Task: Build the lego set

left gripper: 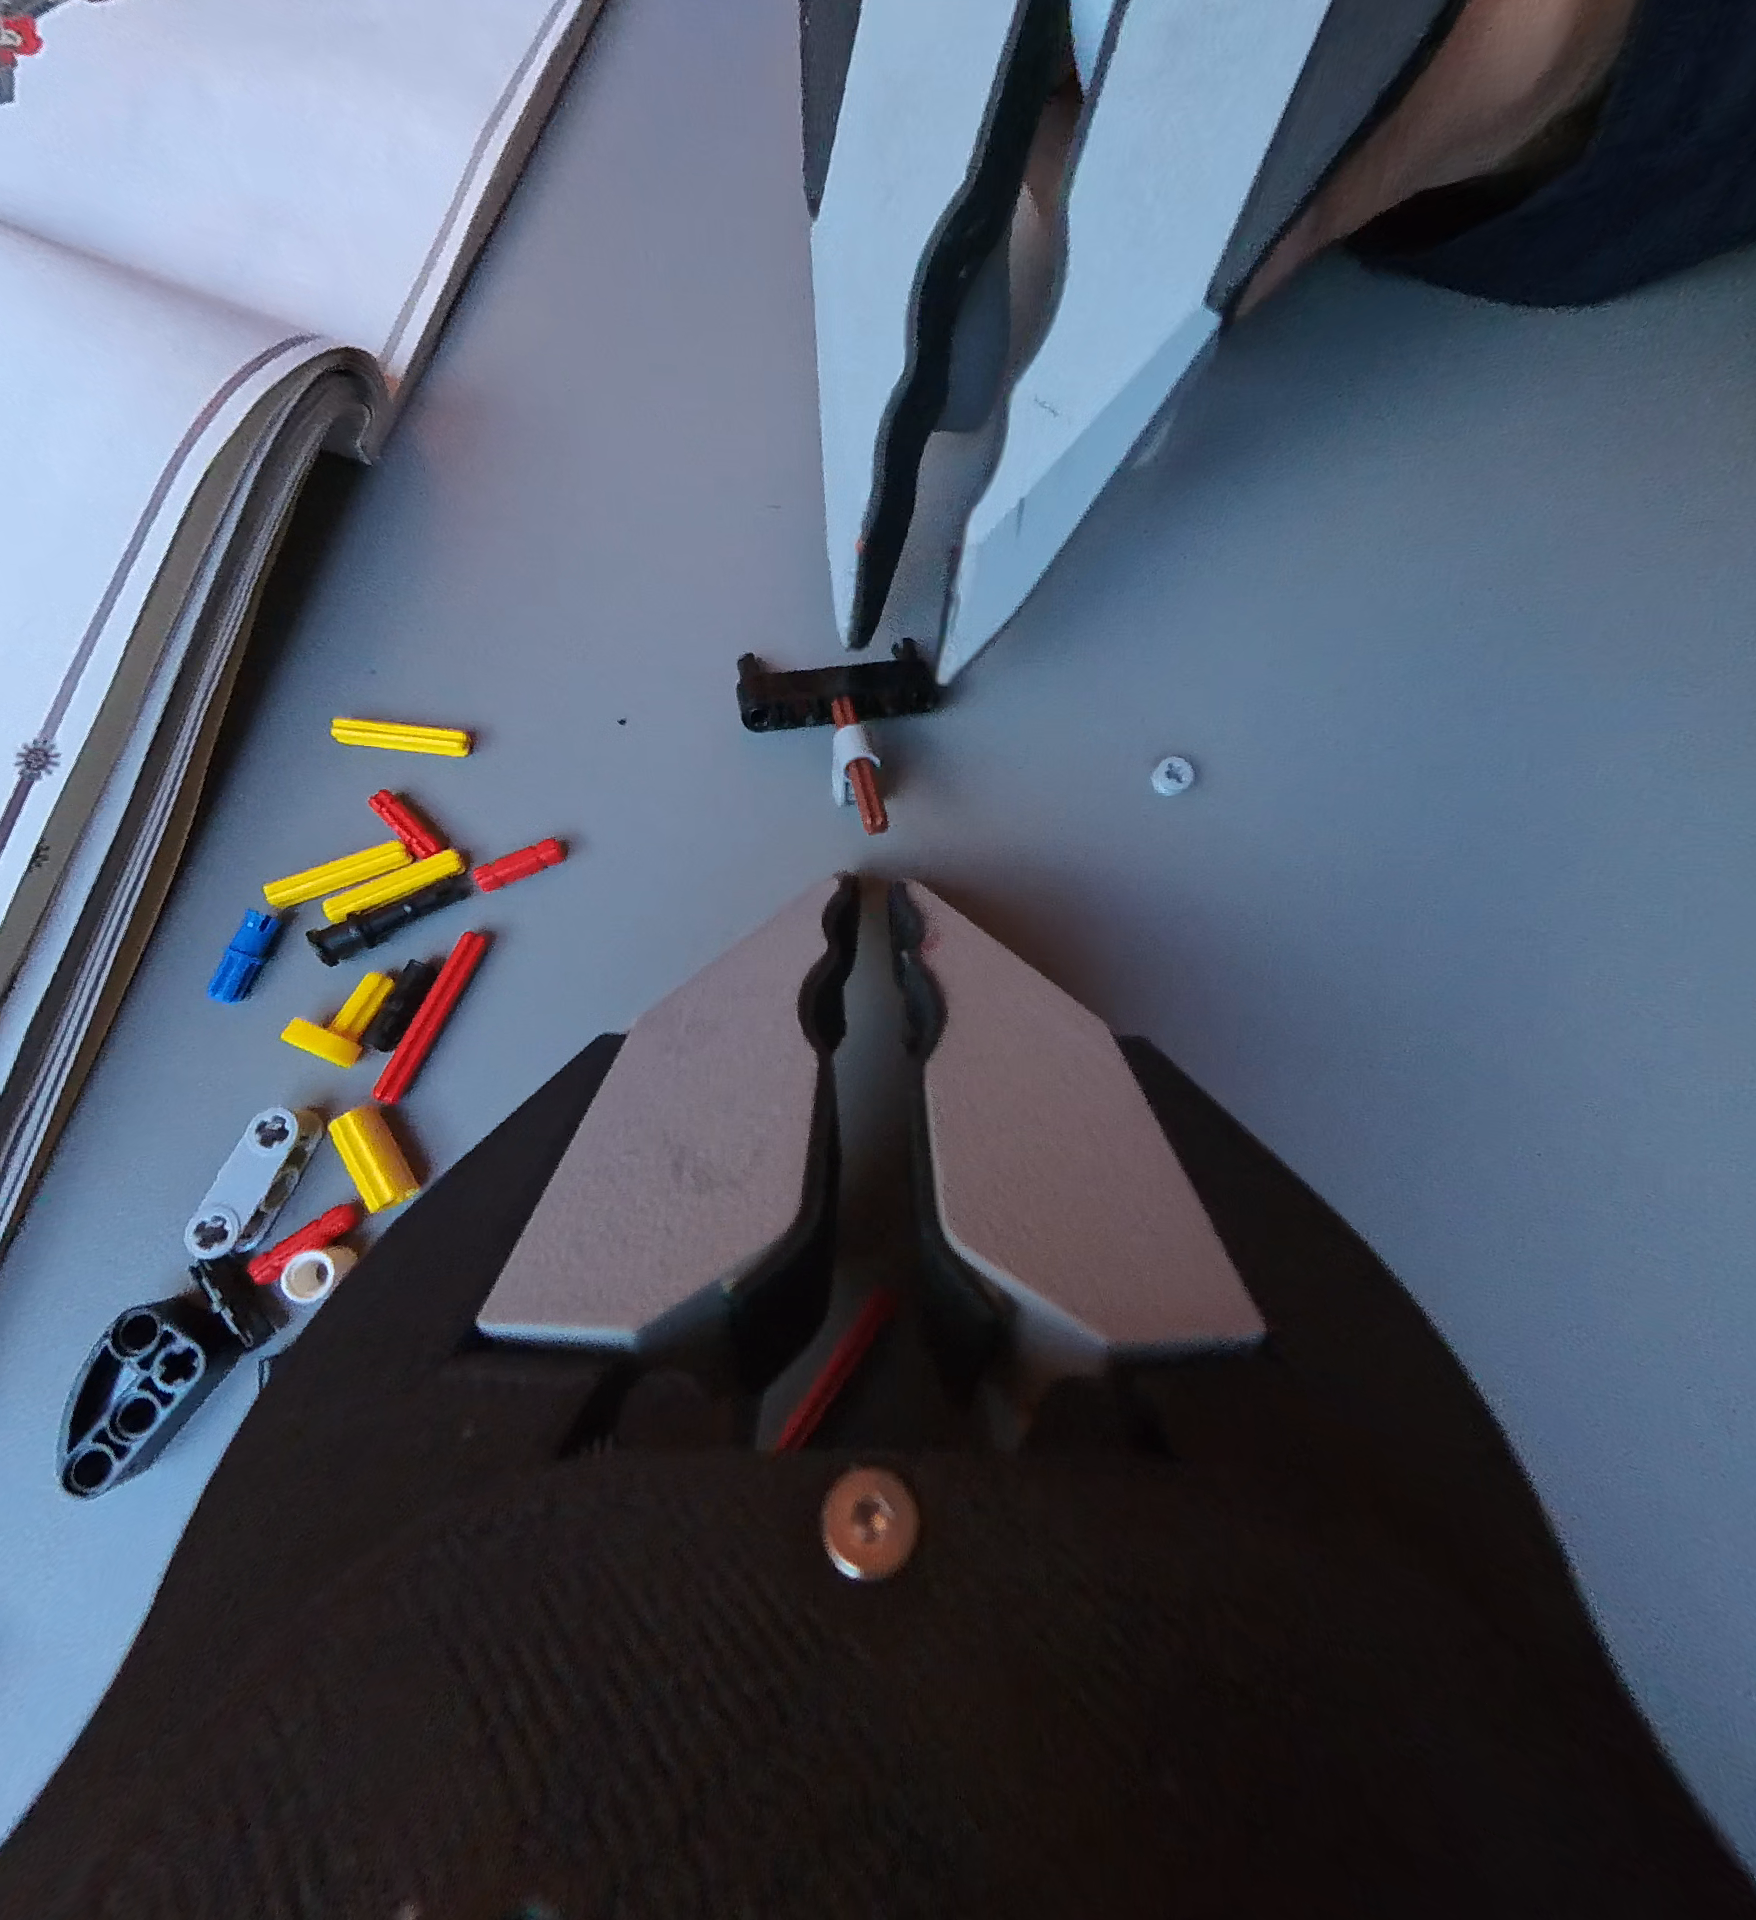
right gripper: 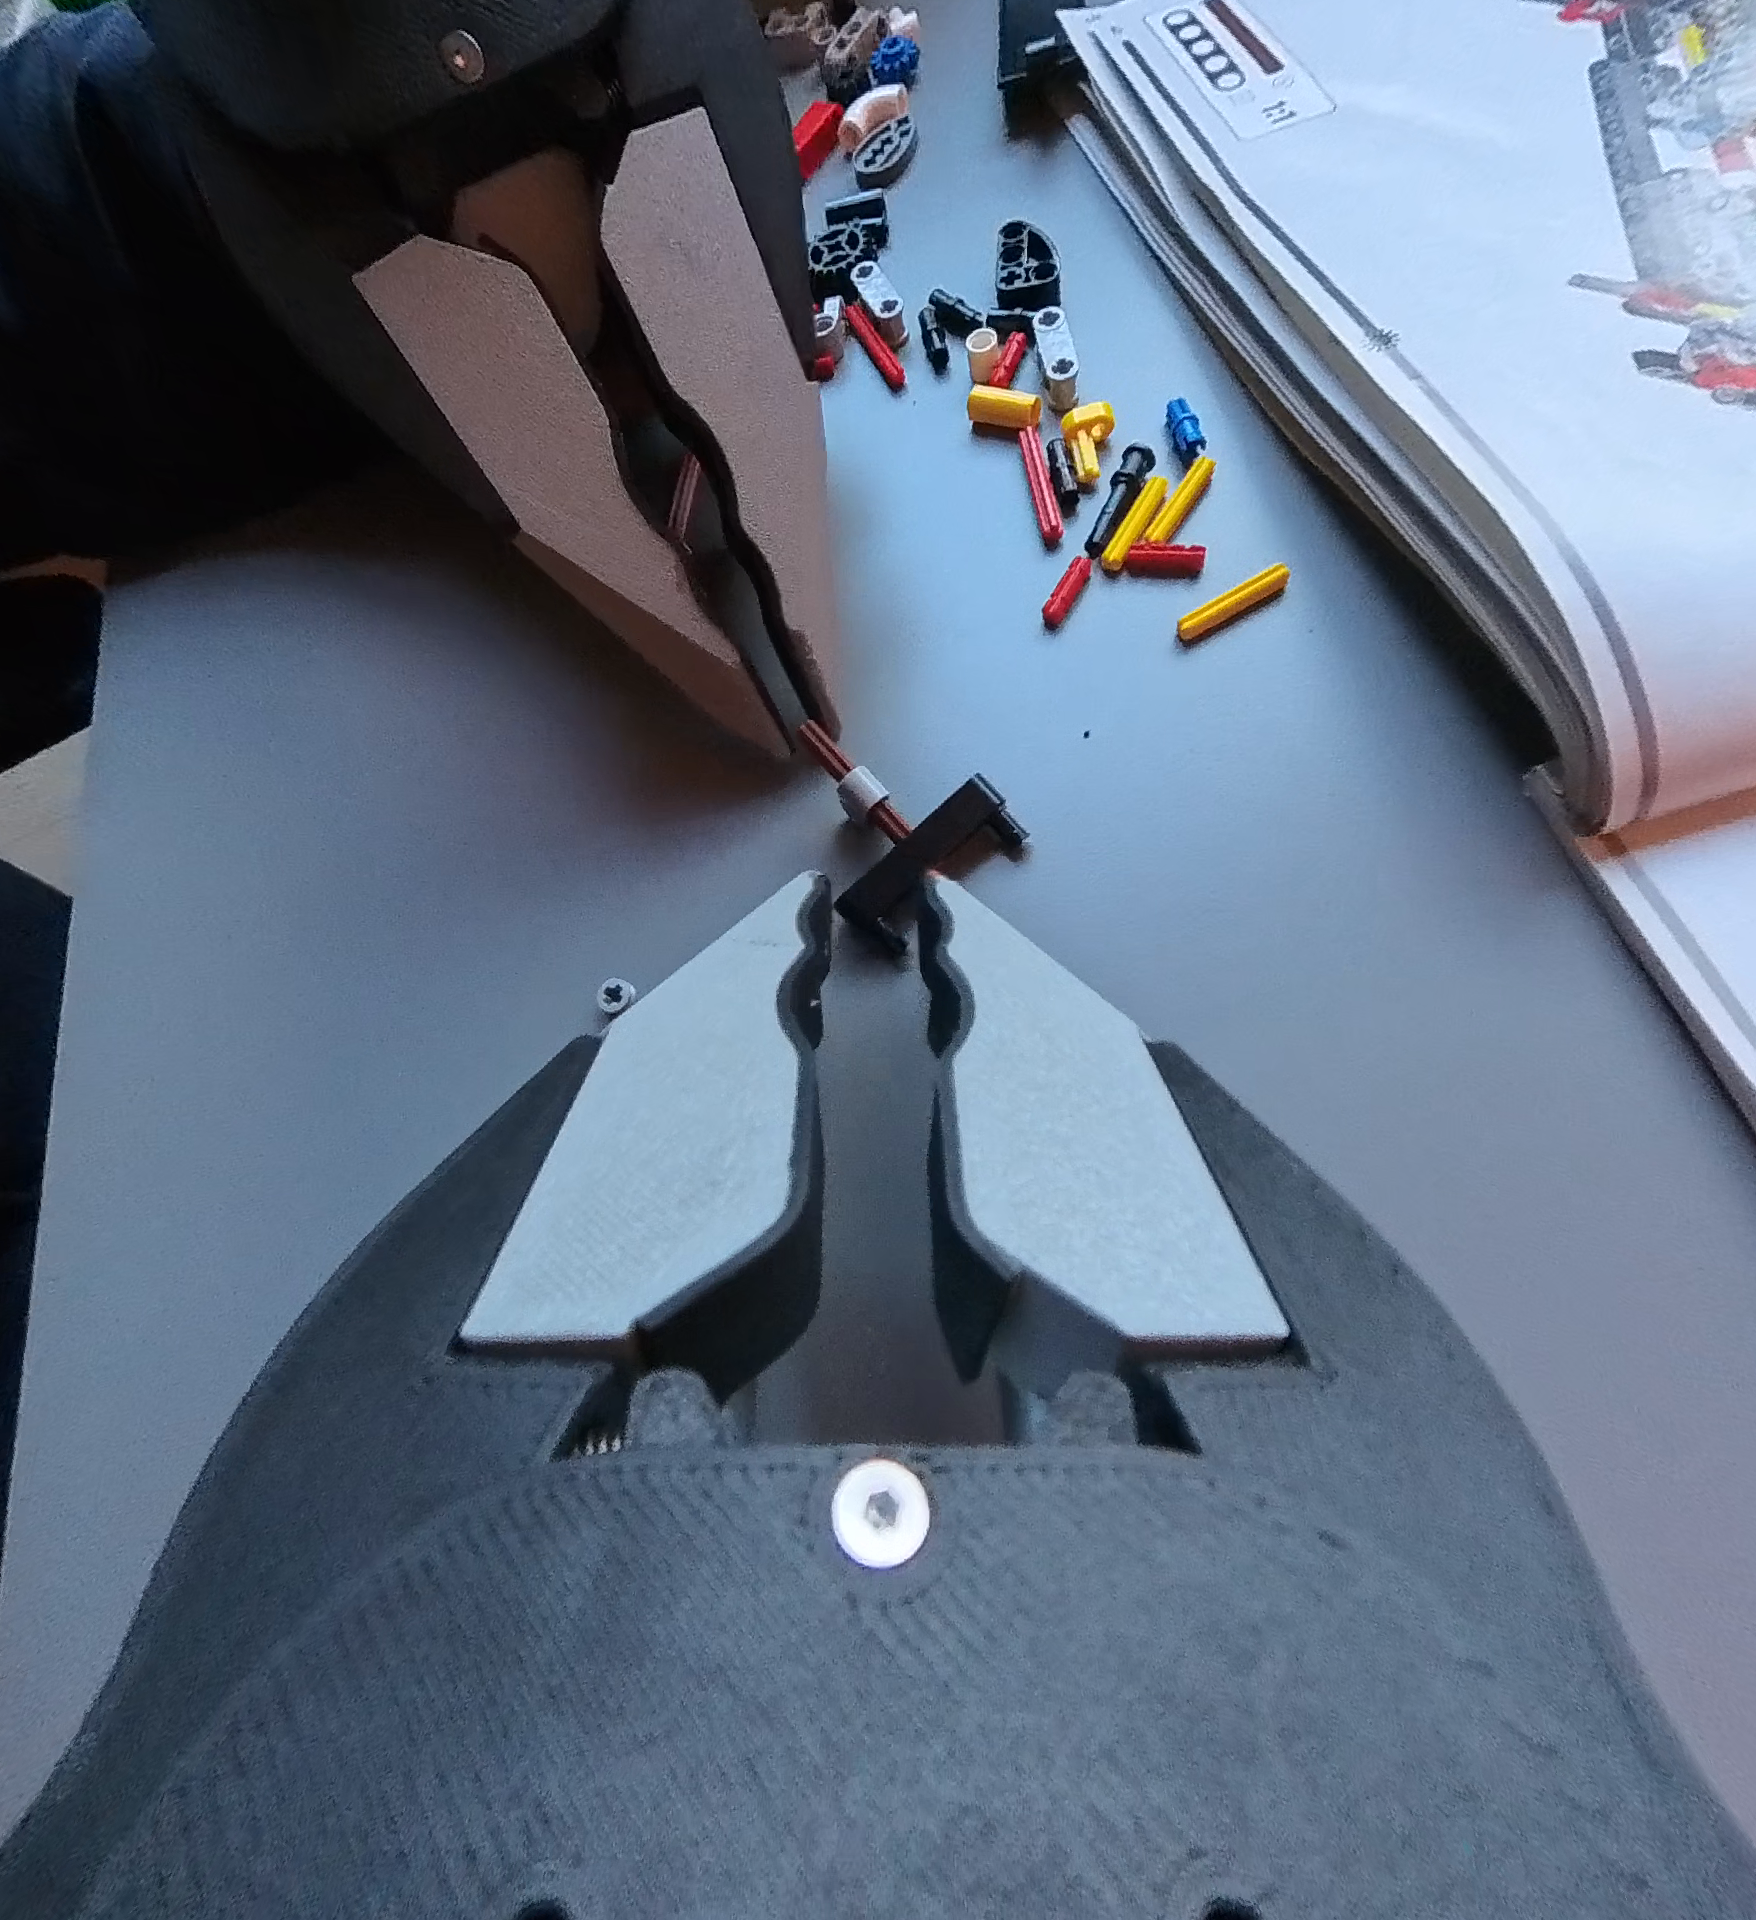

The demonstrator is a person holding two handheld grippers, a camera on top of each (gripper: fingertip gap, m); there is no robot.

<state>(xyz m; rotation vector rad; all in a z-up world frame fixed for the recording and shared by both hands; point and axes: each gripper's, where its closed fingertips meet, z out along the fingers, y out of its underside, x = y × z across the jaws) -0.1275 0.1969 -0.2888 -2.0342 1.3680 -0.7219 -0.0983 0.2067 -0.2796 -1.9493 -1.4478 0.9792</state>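
The right gripper's (right gripper: 872, 899) fingers stand apart around 1 end of 1 black plastic pin-ended beam (right gripper: 941, 847). 1 dark-red ribbed axle (left gripper: 869, 805) carrying 1 grey sleeve (left gripper: 853, 753) juts from it, just before the left gripper's (left gripper: 874, 883) nearly closed, bare tips. 1 round grey stud (left gripper: 1173, 775) lies well apart.

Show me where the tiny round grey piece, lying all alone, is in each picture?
Left wrist view: the tiny round grey piece lies right of centre, alone on the grey table.
Right wrist view: it lies left of centre.
Shared landmark: the black beam with the red axle through it.
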